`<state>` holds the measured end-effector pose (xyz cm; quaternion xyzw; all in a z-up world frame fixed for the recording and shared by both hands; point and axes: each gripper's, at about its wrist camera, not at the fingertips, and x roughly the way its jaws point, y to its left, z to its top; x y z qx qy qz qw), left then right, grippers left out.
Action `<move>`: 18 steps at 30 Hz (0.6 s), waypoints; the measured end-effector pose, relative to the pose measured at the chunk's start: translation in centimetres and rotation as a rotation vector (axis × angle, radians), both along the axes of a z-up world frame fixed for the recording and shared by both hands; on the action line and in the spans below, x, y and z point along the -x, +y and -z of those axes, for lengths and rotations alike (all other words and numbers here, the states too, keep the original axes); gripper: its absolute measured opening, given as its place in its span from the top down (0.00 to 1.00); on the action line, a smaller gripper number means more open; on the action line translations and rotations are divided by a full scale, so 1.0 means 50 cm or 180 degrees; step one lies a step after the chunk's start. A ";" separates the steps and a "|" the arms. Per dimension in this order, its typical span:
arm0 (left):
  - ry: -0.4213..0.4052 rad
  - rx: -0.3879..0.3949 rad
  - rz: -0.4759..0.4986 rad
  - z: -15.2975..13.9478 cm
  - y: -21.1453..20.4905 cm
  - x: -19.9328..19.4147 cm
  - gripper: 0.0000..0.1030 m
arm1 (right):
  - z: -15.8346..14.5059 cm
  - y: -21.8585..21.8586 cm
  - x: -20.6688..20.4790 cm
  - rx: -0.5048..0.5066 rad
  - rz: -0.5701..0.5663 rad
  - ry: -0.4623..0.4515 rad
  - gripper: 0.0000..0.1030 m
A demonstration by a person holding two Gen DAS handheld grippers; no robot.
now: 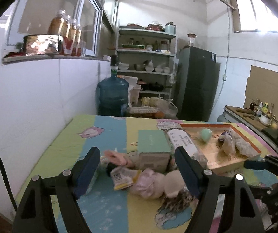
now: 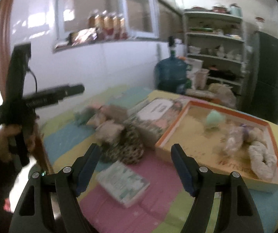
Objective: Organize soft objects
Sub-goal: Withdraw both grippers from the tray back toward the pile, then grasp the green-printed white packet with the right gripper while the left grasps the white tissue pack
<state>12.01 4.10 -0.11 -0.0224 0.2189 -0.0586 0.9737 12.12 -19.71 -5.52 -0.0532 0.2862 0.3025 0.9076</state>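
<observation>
Tongs of the left hand [image 1: 137, 167] stand wide and empty in our left wrist view, hovering over the soft toys [image 1: 150, 182] heaped on the bench [image 1: 107, 124], so we judge a pick-up comes next, toward the orange-rimmed box [image 1: 222, 155]. In the right wrist view our right tongs [image 2: 135, 163] gape empty too, above a booklet [image 2: 123, 182]; its writing is too blurred to read.

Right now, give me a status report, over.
Left gripper and right gripper open, empty. Soft toys piled on table; several already in cardboard tray. Green box behind pile.
</observation>
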 end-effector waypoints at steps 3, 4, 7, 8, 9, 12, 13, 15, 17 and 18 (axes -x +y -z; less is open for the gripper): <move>-0.0012 0.0013 0.0001 0.008 0.012 0.029 0.23 | 0.024 0.020 -0.005 0.0122 -0.0281 0.0133 0.26; -0.0007 0.0046 0.0007 0.012 0.018 0.039 0.23 | 0.032 0.026 -0.008 0.0184 -0.0373 0.0177 0.26; -0.0001 0.0110 -0.0003 0.025 0.028 0.061 0.23 | 0.058 0.049 -0.021 0.0405 -0.0667 0.0302 0.26; 0.0005 0.0119 -0.0007 0.028 0.031 0.067 0.23 | 0.065 0.055 -0.025 0.0481 -0.0767 0.0332 0.26; 0.0018 0.0135 -0.0010 0.034 0.036 0.072 0.23 | 0.072 0.059 -0.030 0.0544 -0.0854 0.0353 0.26; 0.0042 0.0183 -0.0036 0.047 0.052 0.080 0.23 | 0.091 0.072 -0.055 0.0723 -0.1142 0.0483 0.26; 0.0053 0.0205 -0.0049 0.052 0.058 0.083 0.23 | 0.098 0.075 -0.062 0.0774 -0.1192 0.0520 0.26; 0.0074 0.0238 -0.0077 0.059 0.073 0.084 0.23 | 0.115 0.086 -0.080 0.0924 -0.1274 0.0608 0.26; 0.0100 0.0256 -0.0097 0.064 0.087 0.085 0.23 | 0.131 0.097 -0.091 0.1031 -0.1372 0.0692 0.26; 0.0105 0.0257 -0.0109 0.067 0.091 0.086 0.23 | 0.133 0.100 -0.093 0.1032 -0.1413 0.0720 0.26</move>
